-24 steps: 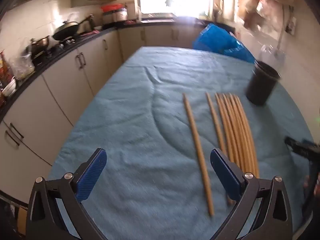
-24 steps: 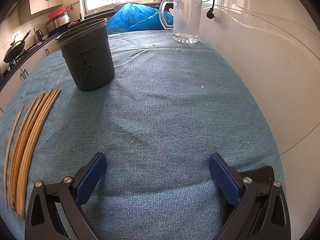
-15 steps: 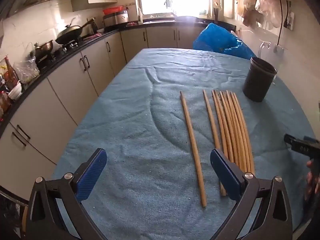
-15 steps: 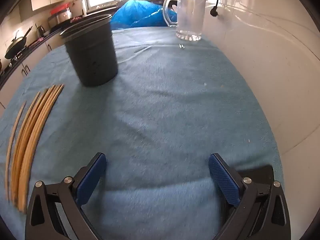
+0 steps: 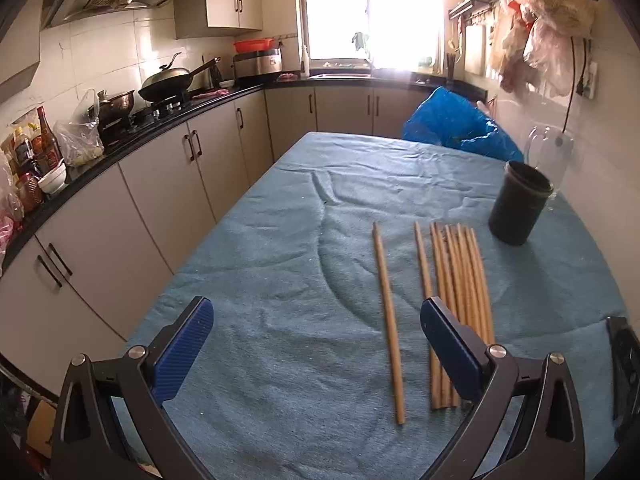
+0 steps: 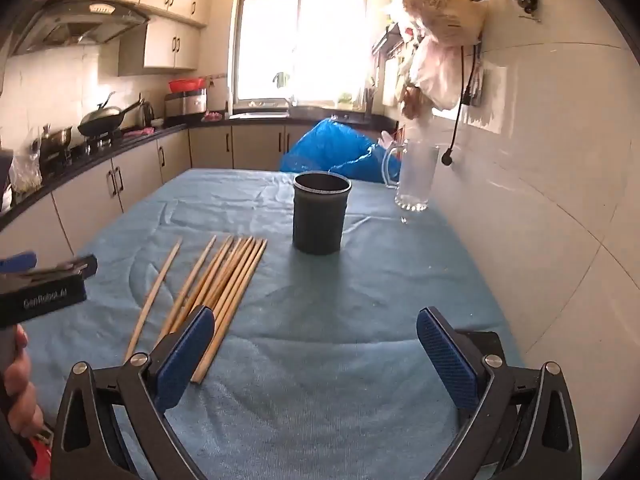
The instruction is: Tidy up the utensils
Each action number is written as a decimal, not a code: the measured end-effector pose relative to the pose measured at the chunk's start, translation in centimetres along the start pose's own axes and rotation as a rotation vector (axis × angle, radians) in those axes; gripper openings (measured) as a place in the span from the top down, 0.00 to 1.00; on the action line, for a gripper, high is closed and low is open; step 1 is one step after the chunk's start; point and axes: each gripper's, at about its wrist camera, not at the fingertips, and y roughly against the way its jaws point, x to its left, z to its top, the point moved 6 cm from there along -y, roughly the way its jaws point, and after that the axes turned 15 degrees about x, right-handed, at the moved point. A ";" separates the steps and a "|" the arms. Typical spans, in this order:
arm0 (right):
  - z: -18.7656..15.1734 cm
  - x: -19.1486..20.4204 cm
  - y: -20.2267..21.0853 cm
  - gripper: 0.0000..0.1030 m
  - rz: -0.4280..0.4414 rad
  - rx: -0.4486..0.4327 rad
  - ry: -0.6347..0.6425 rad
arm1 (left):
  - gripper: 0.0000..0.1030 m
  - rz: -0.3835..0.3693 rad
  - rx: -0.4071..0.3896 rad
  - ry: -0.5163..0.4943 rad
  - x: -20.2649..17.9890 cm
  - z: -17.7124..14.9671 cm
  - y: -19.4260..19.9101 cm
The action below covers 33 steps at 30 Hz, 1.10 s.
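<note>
Left gripper (image 5: 316,344): jaws spread wide, holding nothing, raised over the near end of the table.
Right gripper (image 6: 310,346): jaws spread wide, holding nothing, raised above the cloth.
Chopsticks (image 5: 460,300): wooden bundle lying flat, tips toward 12 o'clock; the left gripper's right finger (image 5: 450,346) overlaps the bundle's near end in view.
Stray chopstick (image 5: 388,320): lies alone at 9 o'clock of the bundle, apart from it.
Black holder (image 6: 321,212): upright, at 1 o'clock of the bundle, near it.
Glass jug (image 6: 414,176): upright by the wall, at 2 o'clock of the holder.
Blue towel cloth (image 6: 360,340): covers the table.
Blue plastic bag (image 5: 452,128): at the table's far end.
</note>
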 end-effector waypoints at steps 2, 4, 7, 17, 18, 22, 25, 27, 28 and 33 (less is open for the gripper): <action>-0.1 -0.5 0.4 0.01 -0.006 -0.009 -0.024 | 0.00 -0.013 -0.019 -0.009 -0.2 0.0 0.6; -0.1 -1.2 0.5 0.01 0.009 -0.001 -0.054 | 0.00 -0.023 -0.033 -0.021 -0.5 0.0 0.9; -0.6 -1.2 -0.2 0.03 0.032 0.039 -0.049 | 0.00 -0.036 -0.039 -0.040 -1.0 -0.1 1.2; -1.6 0.7 -1.1 0.08 0.086 0.103 -0.013 | 0.00 -0.013 -0.027 -0.068 -1.2 -1.4 0.6; -1.7 0.8 -1.2 0.08 0.091 0.109 -0.012 | 0.00 -0.017 -0.026 -0.063 -1.0 -1.5 0.6; -1.8 0.9 -1.3 0.08 0.097 0.119 -0.015 | 0.00 -0.021 -0.023 -0.053 -0.7 -1.6 0.4; -1.8 0.9 -1.1 0.08 0.098 0.117 -0.011 | 0.00 -0.022 -0.021 -0.059 -0.8 -1.7 0.4; -1.8 1.0 -1.2 0.08 0.103 0.122 -0.006 | 0.00 -0.021 -0.021 -0.065 -0.9 -1.8 0.4; -1.8 1.0 -1.2 0.08 0.107 0.124 -0.003 | 0.00 -0.021 -0.022 -0.065 -0.9 -1.9 0.5; -2.0 1.3 -1.0 0.08 0.118 0.125 0.008 | 0.00 -0.023 -0.017 -0.067 -0.7 -2.2 0.5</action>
